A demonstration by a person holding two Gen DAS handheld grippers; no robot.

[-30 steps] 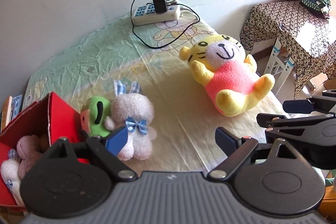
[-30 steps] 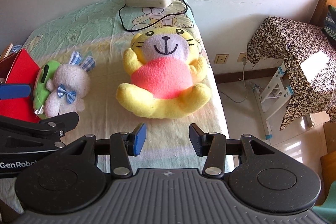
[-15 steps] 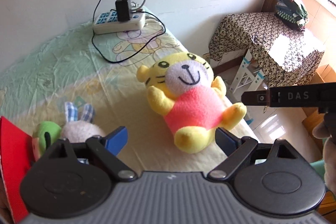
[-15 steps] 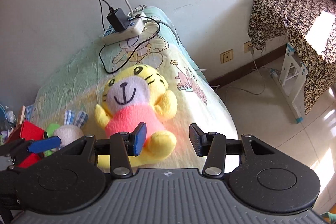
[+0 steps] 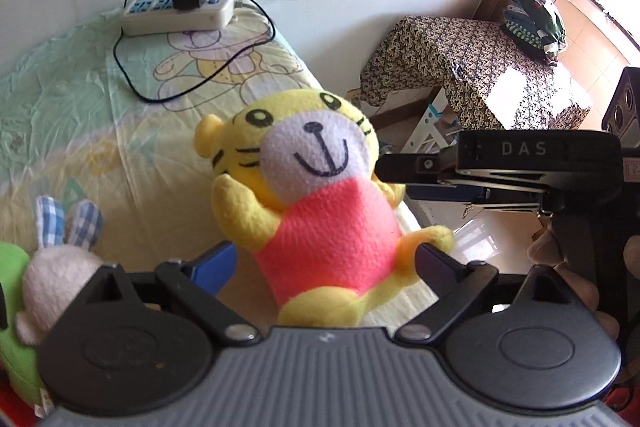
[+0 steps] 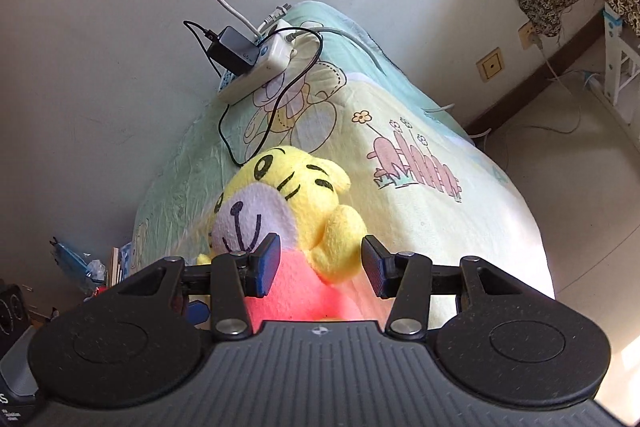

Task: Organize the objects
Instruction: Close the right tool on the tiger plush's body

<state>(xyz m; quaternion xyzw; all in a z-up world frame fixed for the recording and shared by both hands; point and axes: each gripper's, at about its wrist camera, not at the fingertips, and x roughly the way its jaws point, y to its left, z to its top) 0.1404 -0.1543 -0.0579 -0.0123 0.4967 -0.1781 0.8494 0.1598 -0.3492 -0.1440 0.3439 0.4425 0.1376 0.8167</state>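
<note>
A yellow tiger plush in a pink shirt (image 5: pixel 320 195) lies on the bed near its right edge; it also shows in the right wrist view (image 6: pixel 288 195). My left gripper (image 5: pixel 324 263) is open, its fingers on either side of the plush's lower body. My right gripper (image 6: pixel 318 269) is open around the plush's raised arm, and it shows from the side in the left wrist view (image 5: pixel 500 167). A white bunny plush with checked ears (image 5: pixel 60 259) lies at the left beside a green plush (image 5: pixel 12 267).
A white power strip with a black charger (image 5: pixel 180 7) and cables sits at the bed's far end by the wall. A side table under patterned cloth (image 5: pixel 480 67) stands right of the bed. The bed's right edge drops to the tiled floor (image 6: pixel 580 187).
Both grippers have moved in on the tiger plush, which now sits between their open fingers. The red box at the left has left the view.
</note>
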